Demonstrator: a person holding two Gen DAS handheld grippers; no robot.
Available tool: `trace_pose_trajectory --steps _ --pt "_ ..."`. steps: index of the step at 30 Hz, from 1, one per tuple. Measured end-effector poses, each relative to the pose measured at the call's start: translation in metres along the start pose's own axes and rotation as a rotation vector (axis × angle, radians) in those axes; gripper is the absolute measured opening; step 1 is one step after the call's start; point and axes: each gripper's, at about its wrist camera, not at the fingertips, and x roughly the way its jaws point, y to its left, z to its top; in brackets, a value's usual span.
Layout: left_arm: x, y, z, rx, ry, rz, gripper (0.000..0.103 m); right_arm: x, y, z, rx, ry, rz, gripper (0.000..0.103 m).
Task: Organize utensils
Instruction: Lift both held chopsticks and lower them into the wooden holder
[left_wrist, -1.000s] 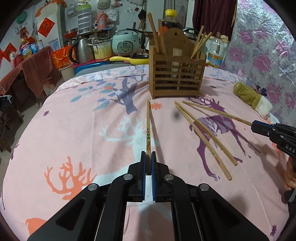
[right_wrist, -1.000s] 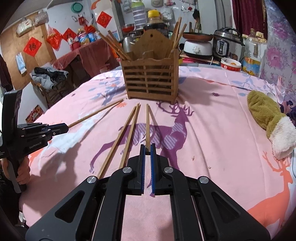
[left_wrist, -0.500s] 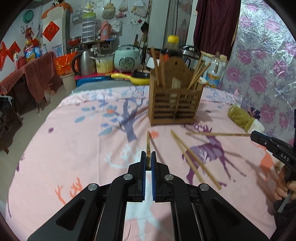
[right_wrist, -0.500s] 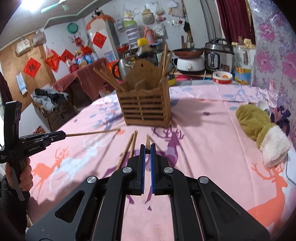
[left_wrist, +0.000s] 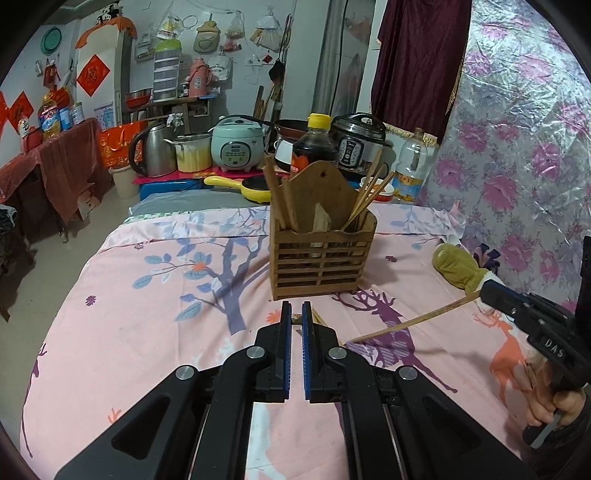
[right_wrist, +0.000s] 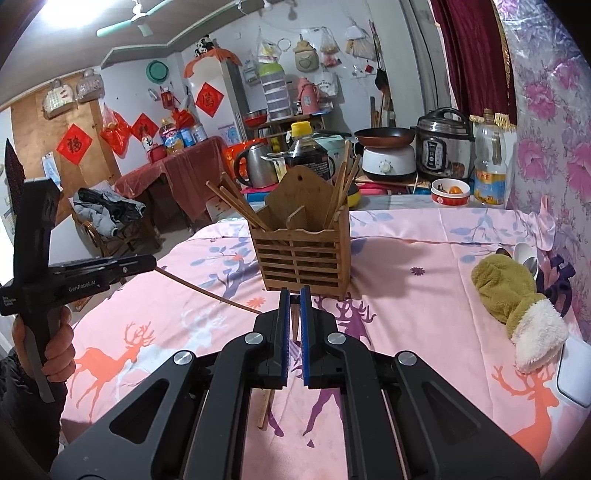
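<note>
Pink deer-print tablecloth, cluttered kitchen beyond. Left gripper and right gripper each pinching one chopstick, raised toward far slatted bamboo holder, presumably for dropping in; spare chopsticks lying near

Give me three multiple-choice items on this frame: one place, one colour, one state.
1. Where is the wooden holder?
A. on the pink cloth
B. on the floor
C. on the red side table

2. What colour is the cap of the dark bottle behind the holder?
A. blue
B. yellow
C. white

3. What is the right gripper doing?
A. open, empty
B. shut on a chopstick
C. shut on the mitten

Key: 1 A, it stands on the pink cloth. 2 B, a yellow cap tops it. 3 B, the left camera shows the chopstick sticking out from its jaws, clear of the cloth.
</note>
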Motion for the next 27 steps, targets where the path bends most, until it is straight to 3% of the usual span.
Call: trace_pose_trajectory --steps 7,17,27 --pt "0.004 -0.012 0.023 0.029 -0.003 0.011 0.005 -0.001 0.001 0.017 0.000 -0.022 -0.009 0.006" --pt "-0.007 -0.034 0.080 0.059 -0.060 0.001 0.005 -0.006 0.008 0.054 -0.036 -0.077 -0.038 0.006" --pt "-0.017 -0.036 0.151 0.010 -0.209 0.035 0.005 0.001 0.016 0.116 -0.023 -0.205 -0.050 0.006"
